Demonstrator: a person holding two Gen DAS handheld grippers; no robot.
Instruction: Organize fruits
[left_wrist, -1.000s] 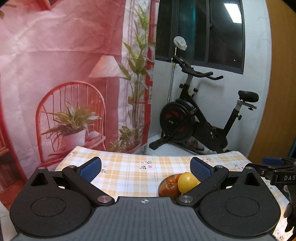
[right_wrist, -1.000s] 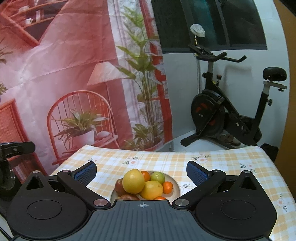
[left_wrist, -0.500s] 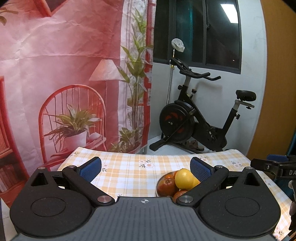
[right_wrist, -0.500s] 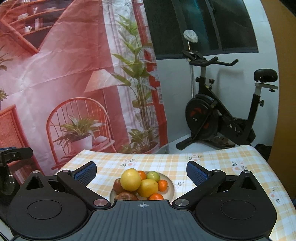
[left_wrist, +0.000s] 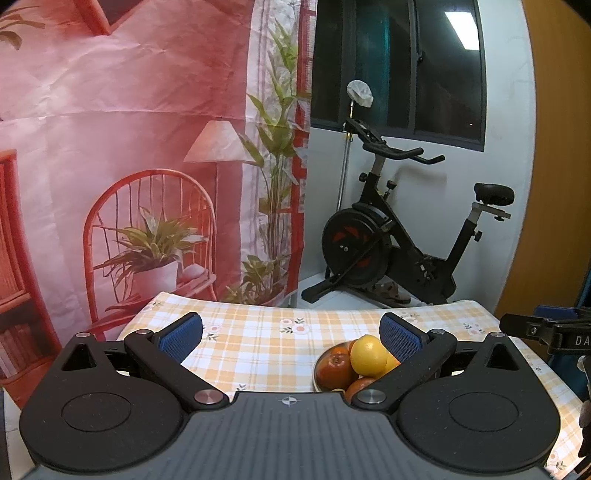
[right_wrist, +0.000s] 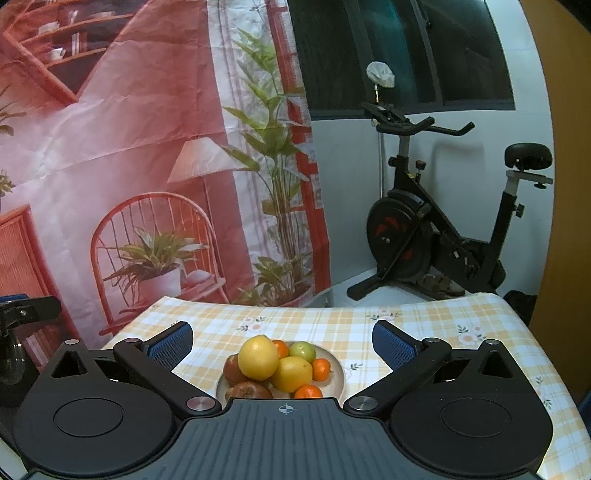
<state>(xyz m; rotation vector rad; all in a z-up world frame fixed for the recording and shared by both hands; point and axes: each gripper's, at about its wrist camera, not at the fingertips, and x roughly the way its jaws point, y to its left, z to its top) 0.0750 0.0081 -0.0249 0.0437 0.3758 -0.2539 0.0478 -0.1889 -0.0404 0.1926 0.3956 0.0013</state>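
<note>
1. Your right gripper (right_wrist: 282, 341) has its jaws spread wide and empty, above the near side of the plate (right_wrist: 338, 373).
2. Your left gripper (left_wrist: 291, 334) is likewise wide and empty; the plate sits under its right finger (left_wrist: 400, 334).
3. The plate holds piled fruit: a large yellow citrus (right_wrist: 258, 357) on top, a lemon (right_wrist: 291, 373), apples (right_wrist: 249, 390), tangerines (right_wrist: 320, 369) and a green fruit (right_wrist: 303, 350).
4. It rests on the table's checked cloth (right_wrist: 424, 332); an exercise bike (right_wrist: 436, 236) stands beyond.

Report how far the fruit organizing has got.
Barely begun, as far as shows. Done: nothing visibly sorted; all the fruit sits piled on the plate. In hand: nothing; left gripper and right gripper are open and empty. Left: all the sorting.
</note>
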